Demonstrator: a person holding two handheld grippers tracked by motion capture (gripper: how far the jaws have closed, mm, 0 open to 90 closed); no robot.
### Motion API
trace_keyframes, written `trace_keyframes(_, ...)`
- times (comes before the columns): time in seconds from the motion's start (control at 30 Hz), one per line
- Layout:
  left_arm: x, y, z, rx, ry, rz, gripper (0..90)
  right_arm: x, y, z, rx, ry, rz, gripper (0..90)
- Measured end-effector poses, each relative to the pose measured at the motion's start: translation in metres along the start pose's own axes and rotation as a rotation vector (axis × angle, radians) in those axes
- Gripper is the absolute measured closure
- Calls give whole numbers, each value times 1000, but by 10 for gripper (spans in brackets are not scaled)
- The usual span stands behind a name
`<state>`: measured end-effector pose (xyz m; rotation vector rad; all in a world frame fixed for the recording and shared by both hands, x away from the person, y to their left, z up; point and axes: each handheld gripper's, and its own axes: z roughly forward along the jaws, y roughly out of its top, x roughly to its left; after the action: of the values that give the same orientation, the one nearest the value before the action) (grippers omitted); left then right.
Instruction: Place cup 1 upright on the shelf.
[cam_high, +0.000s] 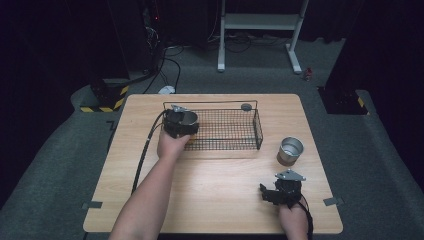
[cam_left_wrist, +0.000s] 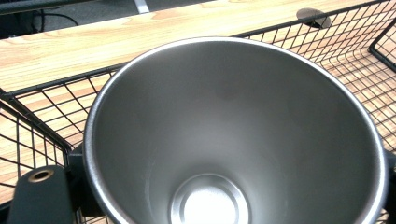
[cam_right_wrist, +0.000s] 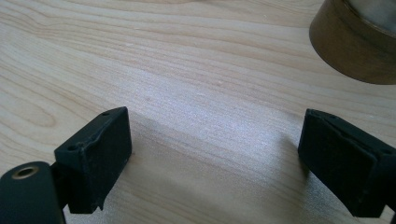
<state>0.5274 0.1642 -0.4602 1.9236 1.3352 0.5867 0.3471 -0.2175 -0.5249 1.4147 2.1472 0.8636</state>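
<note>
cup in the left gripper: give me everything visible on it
The steel cup is a bare brushed-metal tumbler: rolled rim, walls tapering to a small flat round bottom, empty inside. It stands mouth up, about upright, at the left end of the wire basket; whether it rests on the mesh cannot be told. The left gripper is shut on it, a black jaw at each side.
</note>
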Motion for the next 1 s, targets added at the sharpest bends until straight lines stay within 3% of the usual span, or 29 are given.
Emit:
trace_keyframes(0.27, -1, -2, -2, 20, 2, -2, 134, 0, 0, 0, 0, 0, 0, 96)
trace_keyframes(0.43, -1, -4, -3, 34, 18, 19, 128, 0, 0, 0, 0, 0, -1, 95)
trace_keyframes(0.53, -1, -5, -1, 49, 7, 10, 61, 0, 0, 0, 0, 1, -1, 95)
trace_keyframes(0.8, -4, -7, -11, 25, -6, 39, 15, 0, 0, 0, 0, 1, -1, 95)
trace_keyframes(1.0, -2, -11, -17, 8, -16, 21, 16, 0, 0, 0, 0, 0, -1, 95)
